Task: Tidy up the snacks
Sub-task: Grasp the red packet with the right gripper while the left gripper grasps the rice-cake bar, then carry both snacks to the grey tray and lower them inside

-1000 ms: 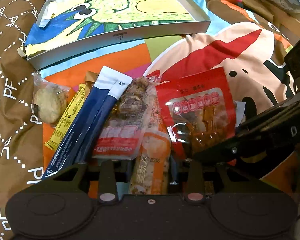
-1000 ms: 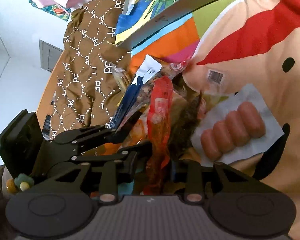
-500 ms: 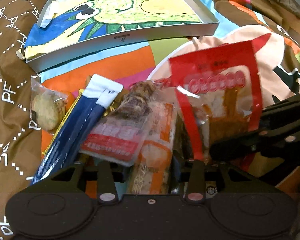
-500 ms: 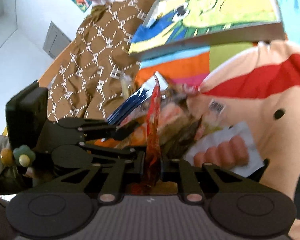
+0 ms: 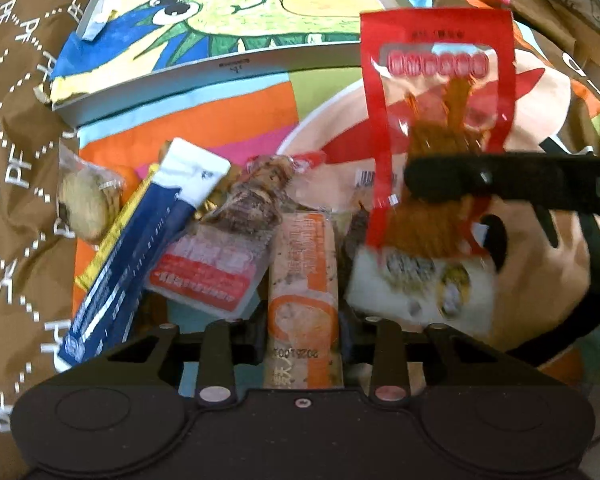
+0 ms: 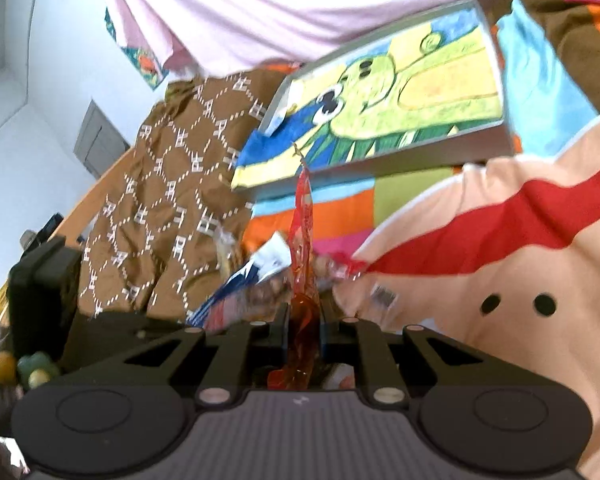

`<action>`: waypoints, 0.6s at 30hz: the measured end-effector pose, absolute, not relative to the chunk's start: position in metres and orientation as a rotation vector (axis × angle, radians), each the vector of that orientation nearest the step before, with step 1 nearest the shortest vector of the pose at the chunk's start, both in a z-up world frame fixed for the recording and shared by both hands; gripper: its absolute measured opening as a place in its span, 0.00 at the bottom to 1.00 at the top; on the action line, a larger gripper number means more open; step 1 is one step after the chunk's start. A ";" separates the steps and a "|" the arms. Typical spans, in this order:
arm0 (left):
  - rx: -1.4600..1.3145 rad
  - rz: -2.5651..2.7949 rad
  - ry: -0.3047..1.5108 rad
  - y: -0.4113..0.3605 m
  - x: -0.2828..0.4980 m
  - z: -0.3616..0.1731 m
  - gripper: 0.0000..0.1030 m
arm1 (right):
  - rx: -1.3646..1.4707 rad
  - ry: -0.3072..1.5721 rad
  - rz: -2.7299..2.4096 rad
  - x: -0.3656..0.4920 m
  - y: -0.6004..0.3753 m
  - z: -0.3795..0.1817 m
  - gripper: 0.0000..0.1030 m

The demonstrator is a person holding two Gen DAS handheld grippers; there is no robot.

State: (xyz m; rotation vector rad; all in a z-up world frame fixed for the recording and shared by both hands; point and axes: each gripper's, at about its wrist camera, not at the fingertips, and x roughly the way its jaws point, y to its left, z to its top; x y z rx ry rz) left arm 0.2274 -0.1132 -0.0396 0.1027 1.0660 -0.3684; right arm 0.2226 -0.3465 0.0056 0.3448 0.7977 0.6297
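Your right tool (image 6: pixel 303 330) clenches the red packet (image 5: pixel 436 92) clear above the pile, your left tool (image 5: pixel 302 330) has just been closing around the orange bar (image 5: pixel 303 280), the tray's (image 5: pixel 228 70) rim beyond.

The brown cloth (image 5: pixel 16 128) is showing a repeated white "PF" pattern. The orange snack bar (image 5: pixel 304 280) is carrying digits, upside down, not clearly readable. Other package print is staying illegible.
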 end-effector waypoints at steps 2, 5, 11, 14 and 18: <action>0.061 -0.368 1.093 -0.111 0.224 -0.036 0.34 | 0.350 0.777 0.615 0.223 -0.350 0.007 0.14; -0.009 -0.343 1.144 -0.106 0.218 -0.031 0.34 | 0.344 0.748 0.591 0.222 -0.352 0.011 0.14; -0.006 -0.355 1.131 -0.109 0.203 -0.013 0.34 | 0.318 0.693 0.561 0.214 -0.356 0.018 0.14; -0.025 -0.385 1.107 -0.109 0.197 -0.004 0.34 | 0.316 0.656 0.556 0.210 -0.357 0.023 0.14; -0.032 -0.388 1.075 -0.111 0.195 0.007 0.34 | 0.319 0.623 0.539 0.208 -0.359 0.027 0.14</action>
